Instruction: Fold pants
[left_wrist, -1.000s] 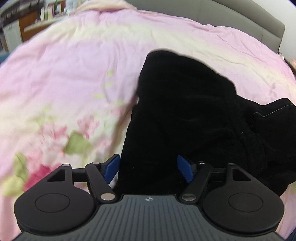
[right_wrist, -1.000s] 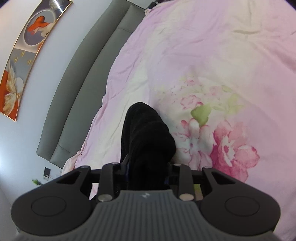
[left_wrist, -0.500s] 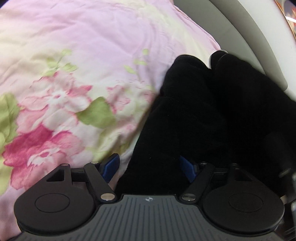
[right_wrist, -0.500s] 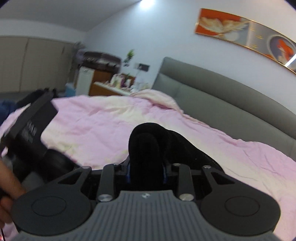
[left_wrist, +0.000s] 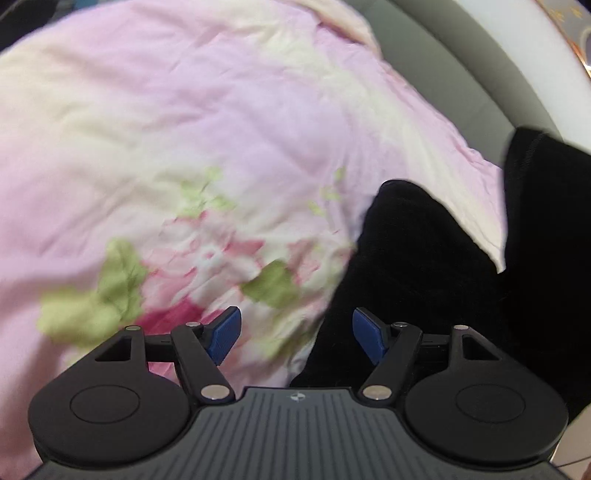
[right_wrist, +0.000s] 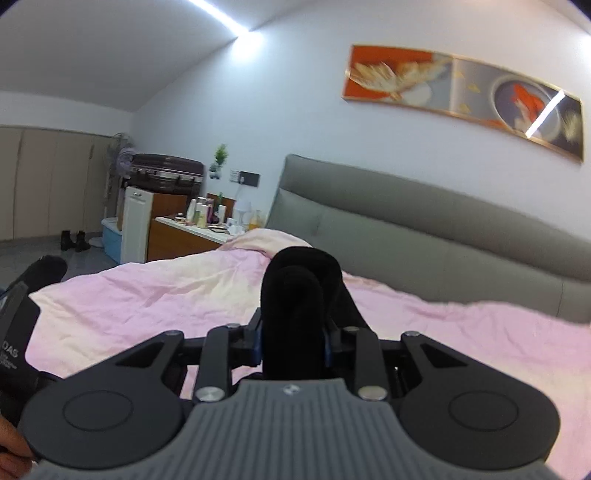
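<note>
Right wrist view: the right tool (right_wrist: 293, 341) is clenched on a thick roll of the black pants (right_wrist: 299, 295), which rises between its blue pads above the pink quilt (right_wrist: 155, 295); beyond stand the grey headboard (right_wrist: 424, 225) and a long painting (right_wrist: 461, 99) on the wall. Left wrist view: the left tool (left_wrist: 295, 334) is released, its blue fingertips (left_wrist: 225, 332) spread wide over the floral quilt, with the pants' black cloth lying against the right fingertip and spreading off to the right.
</note>
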